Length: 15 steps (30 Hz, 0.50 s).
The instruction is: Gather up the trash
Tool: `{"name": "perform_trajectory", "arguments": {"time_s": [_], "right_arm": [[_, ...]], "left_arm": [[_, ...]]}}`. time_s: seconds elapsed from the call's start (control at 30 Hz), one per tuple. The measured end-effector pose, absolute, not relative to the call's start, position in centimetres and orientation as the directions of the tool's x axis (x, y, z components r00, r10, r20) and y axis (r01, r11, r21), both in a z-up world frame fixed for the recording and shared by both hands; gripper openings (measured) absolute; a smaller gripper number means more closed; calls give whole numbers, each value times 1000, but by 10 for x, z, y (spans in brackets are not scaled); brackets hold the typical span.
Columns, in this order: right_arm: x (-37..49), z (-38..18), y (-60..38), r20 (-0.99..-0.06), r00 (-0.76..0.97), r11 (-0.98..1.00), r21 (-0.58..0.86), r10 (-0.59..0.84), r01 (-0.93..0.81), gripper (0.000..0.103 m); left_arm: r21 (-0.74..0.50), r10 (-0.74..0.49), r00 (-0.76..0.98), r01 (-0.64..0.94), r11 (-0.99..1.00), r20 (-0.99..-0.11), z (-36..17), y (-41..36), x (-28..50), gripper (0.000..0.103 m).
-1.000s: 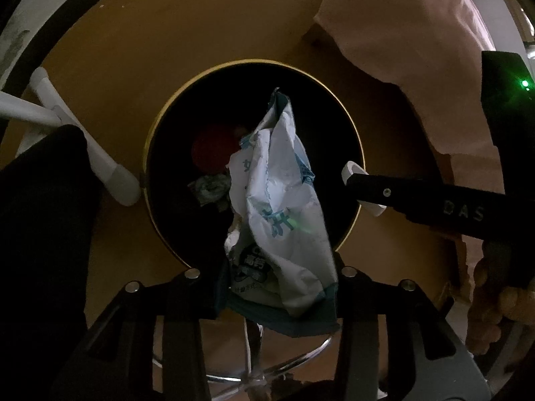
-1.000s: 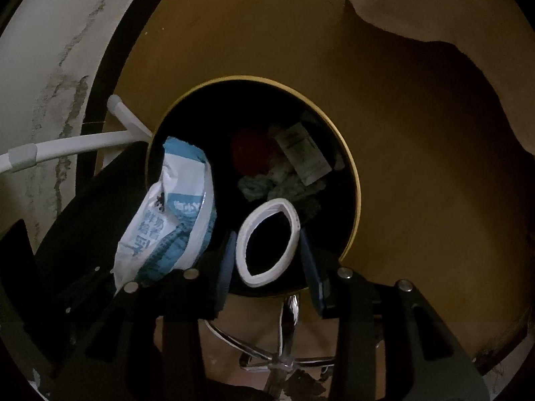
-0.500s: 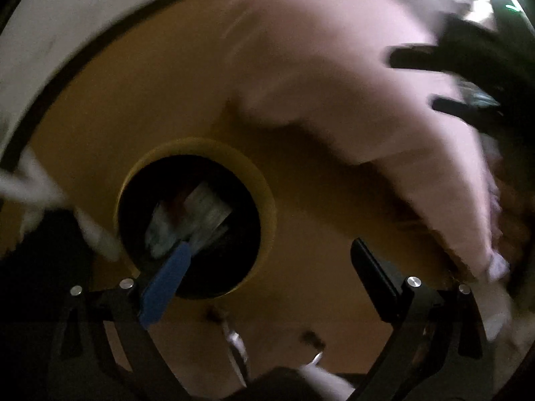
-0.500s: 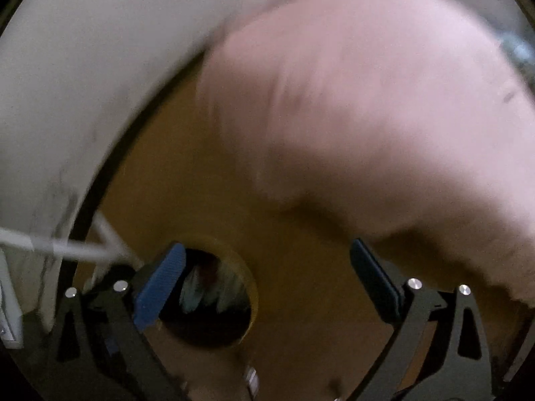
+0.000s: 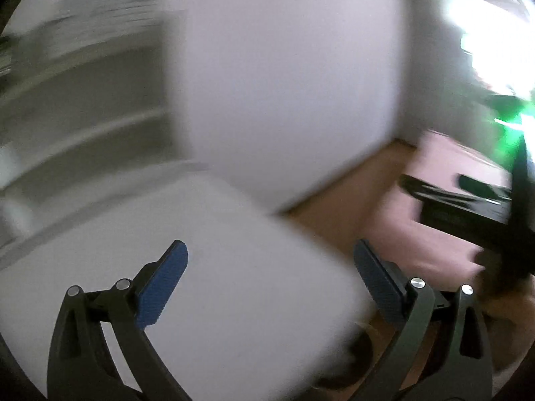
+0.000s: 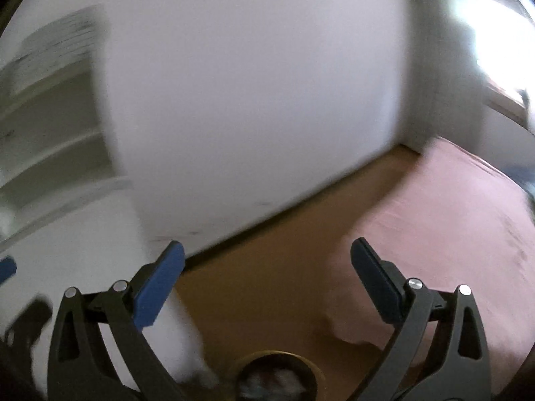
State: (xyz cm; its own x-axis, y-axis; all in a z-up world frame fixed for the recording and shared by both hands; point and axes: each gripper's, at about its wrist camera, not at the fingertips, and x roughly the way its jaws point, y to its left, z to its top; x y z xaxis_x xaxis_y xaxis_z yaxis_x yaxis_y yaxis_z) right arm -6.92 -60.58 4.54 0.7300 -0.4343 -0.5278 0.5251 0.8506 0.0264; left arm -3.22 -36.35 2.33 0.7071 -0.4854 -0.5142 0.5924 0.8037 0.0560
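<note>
The left gripper (image 5: 269, 264), a black two-finger frame with blue ribbed pads (image 5: 160, 287), stands with its jaws spread wide and nothing between them. The log's last step for the left is small, so the jaws read as fully spread. Below and behind its fingers lies a broad white surface with a rounded corner (image 5: 234, 267), heavily blurred; whether it is a tabletop cannot be told. Past that corner runs a strip of brown wooden floor (image 5: 351, 193).

The right gripper (image 6: 267, 264), of the same black frame with blue pads (image 6: 157, 287), is likewise spread wide and empty. In the left wrist view it shows as a dark blurred shape at the right edge (image 5: 468, 207), with a green light streak above it.

The task's container, a round dark bin with a gold rim (image 6: 277, 374), sits at the bottom edge of the right wrist view, between the two fingers and well below them. Pale crumpled trash (image 6: 274, 379) is visible inside it, blurred.

To the right of the bin, a pink fabric cover (image 6: 451, 234) drapes down toward the floor. A plain white wall (image 6: 250, 100) fills the centre of both views. A grey shelf unit (image 6: 43, 140) stands at the left, and a bright window (image 6: 495, 53) at the upper right.
</note>
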Motion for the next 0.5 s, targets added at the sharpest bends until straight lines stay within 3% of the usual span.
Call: {"name": "perform_trajectory", "arguments": {"time_s": [0.2, 0.3, 0.37, 0.5], "right_arm": [[28, 39, -457, -532, 822, 973, -16, -204, 232, 96], [52, 31, -395, -546, 837, 998, 44, -22, 54, 95], [65, 23, -364, -563, 826, 999, 48, 19, 9, 96], [85, 10, -328, -592, 804, 998, 55, 56, -28, 96]], "left_arm": [[129, -176, 850, 273, 953, -497, 24, -231, 31, 96], [154, -63, 871, 157, 975, -486, 20, -183, 44, 96], [178, 32, 880, 60, 982, -474, 15, -150, 51, 96], [175, 102, 860, -15, 984, -500, 2, -103, 71, 96]]}}
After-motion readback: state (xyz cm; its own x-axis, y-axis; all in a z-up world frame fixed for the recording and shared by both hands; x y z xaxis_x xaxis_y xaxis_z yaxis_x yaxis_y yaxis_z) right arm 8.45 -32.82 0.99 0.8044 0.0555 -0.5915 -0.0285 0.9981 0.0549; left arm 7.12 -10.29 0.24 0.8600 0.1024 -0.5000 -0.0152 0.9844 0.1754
